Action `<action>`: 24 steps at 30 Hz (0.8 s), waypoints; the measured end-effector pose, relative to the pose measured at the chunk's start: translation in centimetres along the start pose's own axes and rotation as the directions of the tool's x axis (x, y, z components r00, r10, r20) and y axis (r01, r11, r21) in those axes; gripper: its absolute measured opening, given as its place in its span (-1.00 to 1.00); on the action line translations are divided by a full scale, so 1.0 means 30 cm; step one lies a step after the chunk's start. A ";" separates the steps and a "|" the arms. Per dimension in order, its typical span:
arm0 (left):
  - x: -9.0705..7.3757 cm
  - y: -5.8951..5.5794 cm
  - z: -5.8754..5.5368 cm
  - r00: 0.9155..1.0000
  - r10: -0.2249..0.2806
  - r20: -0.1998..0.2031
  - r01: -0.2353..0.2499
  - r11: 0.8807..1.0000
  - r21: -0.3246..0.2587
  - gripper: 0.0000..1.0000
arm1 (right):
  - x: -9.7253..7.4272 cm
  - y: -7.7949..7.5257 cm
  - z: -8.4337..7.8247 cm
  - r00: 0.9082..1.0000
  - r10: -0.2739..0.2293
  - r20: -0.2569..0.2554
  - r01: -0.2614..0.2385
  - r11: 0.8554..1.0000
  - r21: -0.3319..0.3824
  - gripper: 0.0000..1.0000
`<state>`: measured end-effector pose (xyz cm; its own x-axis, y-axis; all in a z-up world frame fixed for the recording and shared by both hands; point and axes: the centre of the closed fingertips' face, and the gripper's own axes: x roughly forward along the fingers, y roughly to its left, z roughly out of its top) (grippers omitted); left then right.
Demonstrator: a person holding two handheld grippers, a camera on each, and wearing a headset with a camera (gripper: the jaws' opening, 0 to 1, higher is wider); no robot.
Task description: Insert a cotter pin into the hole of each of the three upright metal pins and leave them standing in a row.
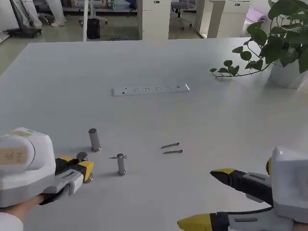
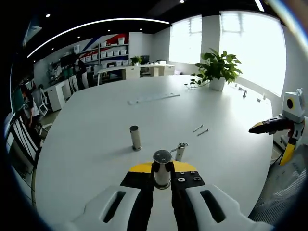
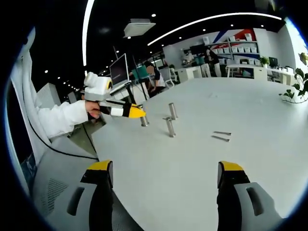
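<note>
Three pins (image 1: 95, 139) upright; left tongs (image 2: 162, 169) clamp one; right tongs (image 3: 166, 169) agape.

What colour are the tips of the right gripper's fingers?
Yellow tips on the fingers, clearest in the right gripper view.

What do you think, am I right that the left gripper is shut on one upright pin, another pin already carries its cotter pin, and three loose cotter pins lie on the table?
Not quite: the head view shows two loose cotter pins on the table, not three. The left gripper is shut on one upright pin, and another pin carries its cotter pin.
</note>
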<state>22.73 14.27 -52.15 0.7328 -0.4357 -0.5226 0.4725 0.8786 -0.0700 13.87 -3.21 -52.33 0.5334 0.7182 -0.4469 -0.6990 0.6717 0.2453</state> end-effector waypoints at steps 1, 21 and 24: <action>0.004 -0.020 -0.004 1.000 -0.015 -0.001 0.015 1.000 -0.008 -0.79 | 0.001 0.000 -0.002 1.000 -0.002 0.001 0.002 1.000 0.000 0.76; 0.099 -0.172 -0.120 0.992 -0.093 -0.089 0.092 0.996 -0.006 -0.79 | 0.010 0.011 -0.010 1.000 -0.011 0.013 0.011 0.999 0.038 0.73; 0.109 -0.177 -0.126 0.992 -0.094 -0.088 0.092 0.995 -0.031 -0.79 | 0.018 0.017 -0.015 1.000 -0.006 0.007 0.005 0.999 0.042 0.73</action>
<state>20.76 8.93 -56.70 0.6389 -0.4978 -0.5865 0.5222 0.8405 -0.1445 13.59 -2.55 -52.82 0.5407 0.7158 -0.4419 -0.6757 0.6825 0.2787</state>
